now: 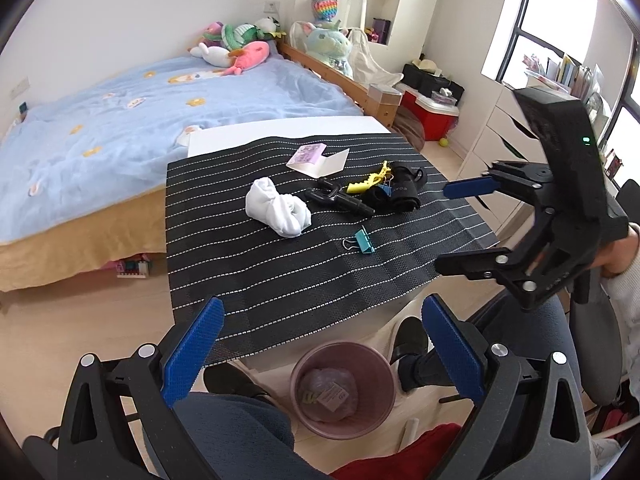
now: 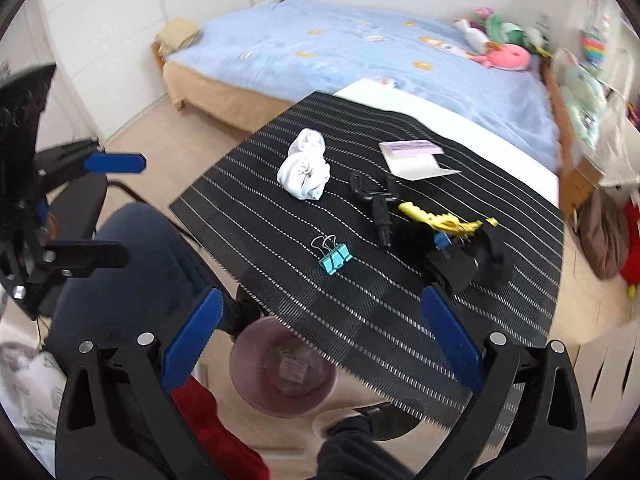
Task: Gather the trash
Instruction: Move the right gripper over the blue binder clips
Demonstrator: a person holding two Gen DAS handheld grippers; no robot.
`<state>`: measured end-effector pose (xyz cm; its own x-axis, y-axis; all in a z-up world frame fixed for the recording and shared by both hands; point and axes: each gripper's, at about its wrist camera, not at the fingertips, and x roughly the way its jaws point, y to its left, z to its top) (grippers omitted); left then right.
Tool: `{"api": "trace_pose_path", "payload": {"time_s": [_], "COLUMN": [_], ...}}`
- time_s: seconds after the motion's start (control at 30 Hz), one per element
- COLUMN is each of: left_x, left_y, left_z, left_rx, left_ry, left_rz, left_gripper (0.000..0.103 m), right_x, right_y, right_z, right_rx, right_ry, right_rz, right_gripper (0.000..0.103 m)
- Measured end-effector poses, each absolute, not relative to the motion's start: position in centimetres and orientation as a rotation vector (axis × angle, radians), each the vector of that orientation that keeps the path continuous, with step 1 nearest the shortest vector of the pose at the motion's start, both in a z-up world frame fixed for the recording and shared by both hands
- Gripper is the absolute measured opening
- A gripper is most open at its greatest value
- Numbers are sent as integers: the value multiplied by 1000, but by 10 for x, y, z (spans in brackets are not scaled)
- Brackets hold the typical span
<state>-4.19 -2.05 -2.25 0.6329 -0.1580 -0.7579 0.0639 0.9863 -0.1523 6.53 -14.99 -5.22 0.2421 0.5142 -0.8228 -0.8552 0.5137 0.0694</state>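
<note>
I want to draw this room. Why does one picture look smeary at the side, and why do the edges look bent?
Right wrist view: the plush toys and shelves at the right edge are smeared by motion blur, though the teal binder clip stays fairly sharp. Left wrist view: sharper, window glaring white. Both views: the fisheye lens bends the edges, with dark corners.

Child's bedroom: bed (image 1: 120,120), plush toys (image 1: 236,46).

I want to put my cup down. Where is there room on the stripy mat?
The near strip of the mat, in front of the teal clip, is bare, and so is the left edge beside the white cloth. It is crowded around the yellow clip and black tool.
</note>
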Motion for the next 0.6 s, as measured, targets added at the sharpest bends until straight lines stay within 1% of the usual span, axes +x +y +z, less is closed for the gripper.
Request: {"api": "trace_pose_path", "payload": {"time_s": [0.17,0.23,0.3,0.33,0.4,0.6], "left_x": [-40,-40,-40,-40,-40,-38], "left_y": [-13,-11,-9,-7,-6,-3], "left_z": [-25,-27,-28,-29,-30,-35], "left_rx": [-129,-132,-137,-140,-146,-155], "left_ry": [880,881,884,886,888,898], "left_rz": [-114,-110,-106,-104,-101,-102], "left_gripper": [95,95,95,95,95,95], "right_x": [82,86,89,91,95,102], "right_y": [-129,-121,-115,-112,-108,-100], "right_z": [-67,-74,-79,-82,-87,-98], "right_rx": [-522,-562,-596,-612,-634,-665], "right_ry": [941,944,951,957,970,987], "right_rz": [1028,1049,1067,1075,1082,1107], "right_gripper": [98,95,86,84,73,61]}}
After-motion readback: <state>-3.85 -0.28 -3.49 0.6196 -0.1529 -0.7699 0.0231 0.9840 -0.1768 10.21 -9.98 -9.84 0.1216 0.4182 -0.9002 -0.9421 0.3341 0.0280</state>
